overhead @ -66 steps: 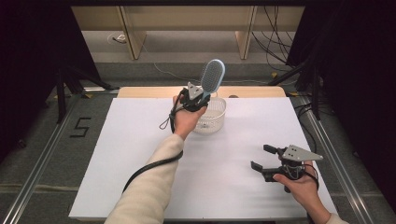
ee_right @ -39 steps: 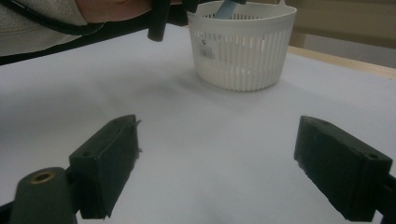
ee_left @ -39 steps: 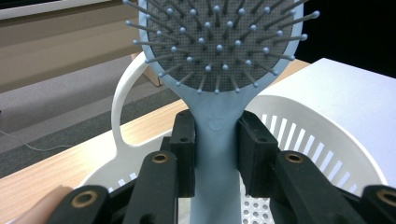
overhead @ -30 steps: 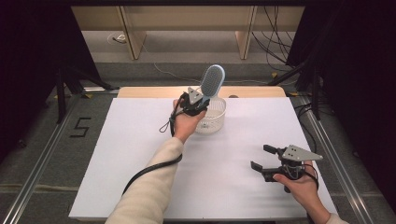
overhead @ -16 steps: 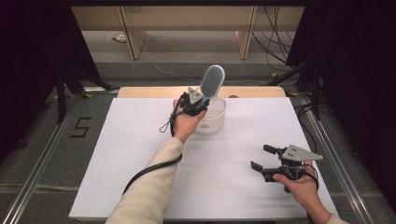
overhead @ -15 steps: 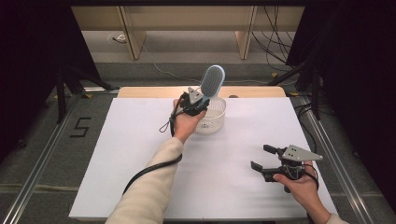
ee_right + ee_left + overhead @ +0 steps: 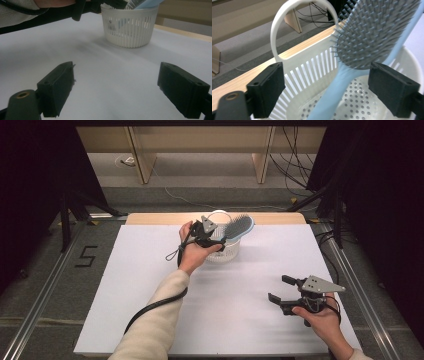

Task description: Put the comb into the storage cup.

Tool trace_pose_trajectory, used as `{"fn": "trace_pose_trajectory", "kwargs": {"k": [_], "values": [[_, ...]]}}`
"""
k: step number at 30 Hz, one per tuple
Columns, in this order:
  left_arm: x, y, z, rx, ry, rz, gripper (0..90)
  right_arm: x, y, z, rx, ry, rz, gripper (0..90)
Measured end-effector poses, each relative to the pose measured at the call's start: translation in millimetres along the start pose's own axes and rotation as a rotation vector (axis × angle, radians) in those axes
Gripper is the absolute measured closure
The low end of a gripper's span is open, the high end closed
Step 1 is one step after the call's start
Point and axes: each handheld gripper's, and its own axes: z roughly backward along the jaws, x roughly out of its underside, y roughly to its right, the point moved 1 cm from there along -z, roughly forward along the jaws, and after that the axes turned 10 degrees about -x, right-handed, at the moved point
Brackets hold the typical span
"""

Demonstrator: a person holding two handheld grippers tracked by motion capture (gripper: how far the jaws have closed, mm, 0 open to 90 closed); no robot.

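Observation:
A light-blue hairbrush (image 7: 239,226) with grey bristles leans in a white slotted basket (image 7: 222,252) at the table's far middle, its head tipped right over the rim. My left gripper (image 7: 216,237) hovers at the basket's left rim. Its jaws have just been opening. In the left gripper view the brush (image 7: 372,32) has its handle between the wide-apart jaws of the left gripper (image 7: 329,85), with neither pad pressing on it, above the basket (image 7: 307,67). My right gripper (image 7: 278,288) rests open near the front right with nothing between its jaws, and the right gripper (image 7: 117,87) faces the basket (image 7: 130,27).
The white table top (image 7: 150,285) has a wooden strip (image 7: 150,218) along its far edge. The basket has a round loop handle (image 7: 287,15). A black cable (image 7: 150,307) trails along the left forearm. Metal rails run down both sides of the table.
The brush stood upright in the left gripper's grip. It has now tipped over to the right and leans in the basket, and the left jaws have opened. The right hand has not moved.

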Motion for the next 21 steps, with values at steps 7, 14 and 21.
{"fn": "trace_pose_trajectory", "kwargs": {"k": [7, 14, 21], "values": [[-4.9, -6.4, 14.1, 0.028, 0.0, 0.011, 6.9, -0.1, 0.0, 0.2, 0.004, 0.001, -0.002, 15.0], [-1.6, -16.7, 29.3, 0.047, -0.008, 0.037, 5.0, 0.0, -0.1, -0.2, 0.004, 0.0, -0.001, 15.0], [5.3, -25.2, 40.6, 0.05, -0.015, 0.06, 4.3, 0.0, -0.4, -0.6, 0.005, 0.0, -0.004, 15.0]]}}
